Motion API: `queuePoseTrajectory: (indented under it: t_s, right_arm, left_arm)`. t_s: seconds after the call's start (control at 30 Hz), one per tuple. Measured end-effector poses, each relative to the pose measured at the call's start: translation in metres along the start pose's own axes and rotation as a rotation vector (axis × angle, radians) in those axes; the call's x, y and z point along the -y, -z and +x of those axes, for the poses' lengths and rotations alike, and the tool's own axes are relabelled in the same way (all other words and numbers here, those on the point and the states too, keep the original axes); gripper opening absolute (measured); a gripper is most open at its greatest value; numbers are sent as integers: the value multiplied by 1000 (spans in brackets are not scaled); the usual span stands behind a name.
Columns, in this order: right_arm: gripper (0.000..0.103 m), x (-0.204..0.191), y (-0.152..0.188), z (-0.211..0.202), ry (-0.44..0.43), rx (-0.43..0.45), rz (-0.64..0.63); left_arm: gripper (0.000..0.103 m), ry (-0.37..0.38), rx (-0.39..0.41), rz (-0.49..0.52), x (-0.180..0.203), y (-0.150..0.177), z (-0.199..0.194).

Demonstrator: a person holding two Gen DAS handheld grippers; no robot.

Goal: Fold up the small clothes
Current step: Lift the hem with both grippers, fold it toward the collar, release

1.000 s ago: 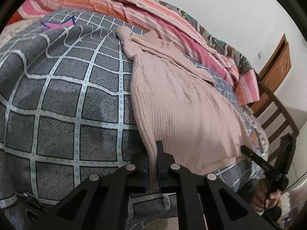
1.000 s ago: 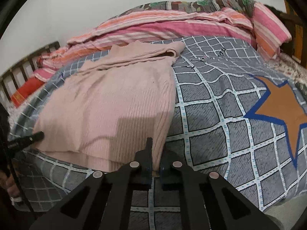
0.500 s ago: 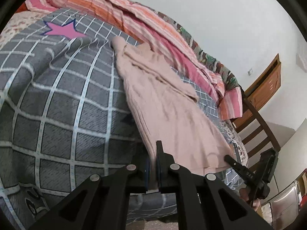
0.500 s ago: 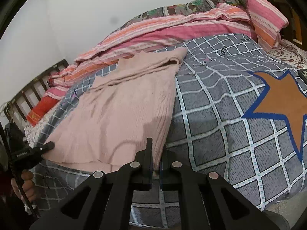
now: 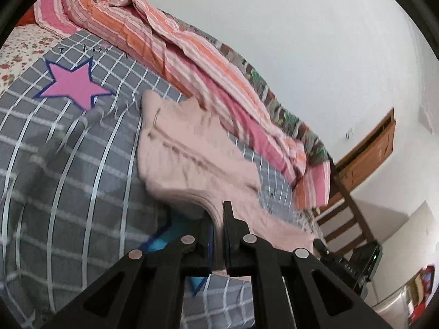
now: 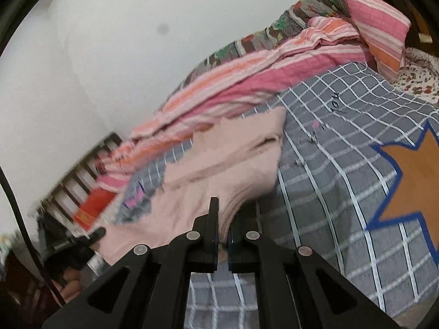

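grey checked bed (image 5: 68, 170), both grippers' fingers clenched on seemingly lifted pink sweater (image 5: 192, 159) hem, tilted downward

Soft even light, heavy motion blur, fisheye-warped dark edges.

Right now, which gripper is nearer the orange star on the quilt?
Right. The right gripper holds the sweater hem beside the orange star; the left gripper grips the hem's far corner.
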State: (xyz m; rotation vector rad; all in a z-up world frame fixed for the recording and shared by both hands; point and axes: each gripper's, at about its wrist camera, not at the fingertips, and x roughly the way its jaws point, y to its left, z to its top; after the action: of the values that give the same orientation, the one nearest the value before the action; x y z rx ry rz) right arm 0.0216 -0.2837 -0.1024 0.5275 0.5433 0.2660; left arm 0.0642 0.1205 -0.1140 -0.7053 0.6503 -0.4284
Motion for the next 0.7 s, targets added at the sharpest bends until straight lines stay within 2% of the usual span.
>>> queuePoseTrajectory:
  t_s: [0.1, 0.3, 0.47, 0.7]
  right_arm:
    - [4, 7, -25, 7, -40, 27, 70]
    - [4, 8, -75, 39, -56, 59, 124]
    - [4, 9, -109, 90, -25, 50, 148]
    - [4, 18, -141, 174, 53, -20, 126]
  left_arm:
    - [6, -3, 24, -20, 4, -22, 9]
    - [6, -110, 45, 22, 16, -74, 46]
    - [6, -202, 30, 45, 14, -110, 91]
    - [6, -280, -23, 9, -17, -147, 156]
